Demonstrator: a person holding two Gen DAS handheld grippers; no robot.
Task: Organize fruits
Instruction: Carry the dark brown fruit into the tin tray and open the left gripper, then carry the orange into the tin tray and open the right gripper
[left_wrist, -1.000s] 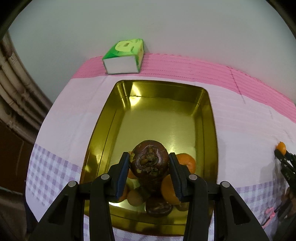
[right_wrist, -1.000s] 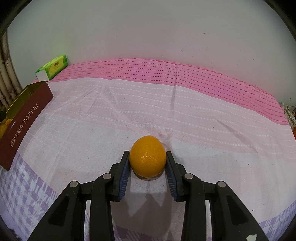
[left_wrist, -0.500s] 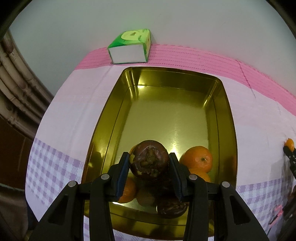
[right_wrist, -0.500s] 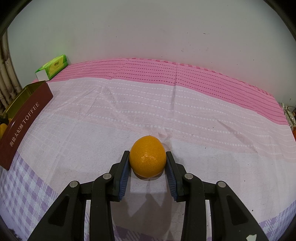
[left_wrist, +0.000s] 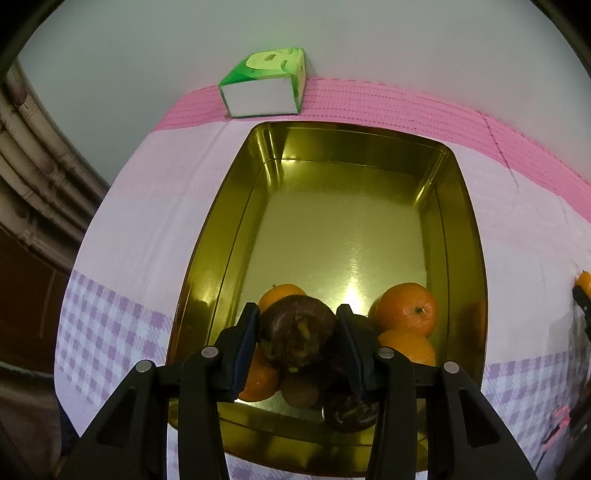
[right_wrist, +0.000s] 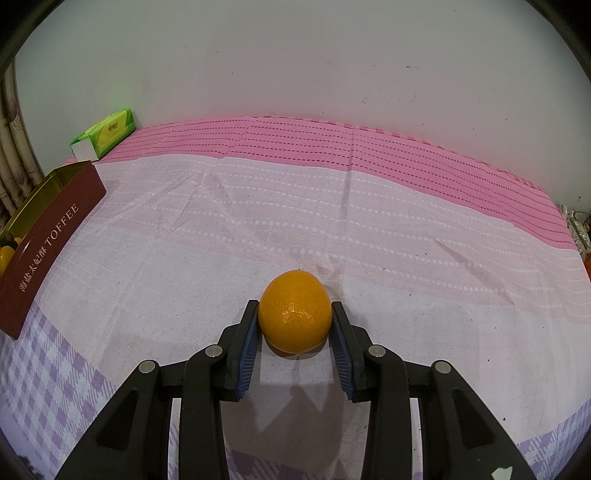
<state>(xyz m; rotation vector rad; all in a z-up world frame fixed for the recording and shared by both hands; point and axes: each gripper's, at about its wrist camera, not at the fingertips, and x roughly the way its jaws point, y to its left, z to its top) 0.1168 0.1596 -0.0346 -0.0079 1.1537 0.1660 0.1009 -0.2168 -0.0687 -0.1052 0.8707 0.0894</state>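
Note:
My left gripper (left_wrist: 297, 338) is shut on a dark purple mangosteen (left_wrist: 295, 336) and holds it low over the near end of a gold tin (left_wrist: 343, 229). Oranges (left_wrist: 406, 308) and another mangosteen (left_wrist: 349, 413) lie in the tin's near end below it. My right gripper (right_wrist: 294, 325) is shut on an orange (right_wrist: 294, 315) that rests on the tablecloth. The tin shows at the far left of the right wrist view, with a dark red TOFFEE side (right_wrist: 48, 245).
A green tissue box (left_wrist: 266, 86) stands against the wall behind the tin; it also shows in the right wrist view (right_wrist: 105, 134). The pink and checked tablecloth (right_wrist: 369, 229) covers the table. The far half of the tin holds nothing.
My left gripper has carried the mangosteen forward and lower into the tin, near the other fruit. The right gripper and its orange have not moved.

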